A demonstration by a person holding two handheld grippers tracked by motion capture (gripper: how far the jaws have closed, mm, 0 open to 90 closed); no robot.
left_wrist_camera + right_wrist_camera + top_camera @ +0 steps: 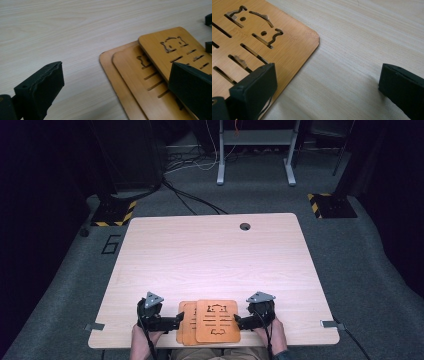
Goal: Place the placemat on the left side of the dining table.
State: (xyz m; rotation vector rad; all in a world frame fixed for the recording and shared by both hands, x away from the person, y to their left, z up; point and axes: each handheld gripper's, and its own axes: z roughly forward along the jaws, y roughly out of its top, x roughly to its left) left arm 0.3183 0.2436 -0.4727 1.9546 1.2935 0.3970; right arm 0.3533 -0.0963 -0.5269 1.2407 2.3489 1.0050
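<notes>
At the near edge of the surface point(210, 245), a fanned stack of three wooden boards point(210, 322) lies flat between the two tongs. The left tongs point(176, 320) stand released at the stack's left side, the right tongs point(239, 322) released at its right, both just beside it. The top board point(249, 45) runs lengthwise away from the person; the right tongs look nearer its edge.

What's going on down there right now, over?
Left gripper, right gripper both open, flanking stack of three wooden boards. Nothing gripped yet. Table otherwise bare.
</notes>
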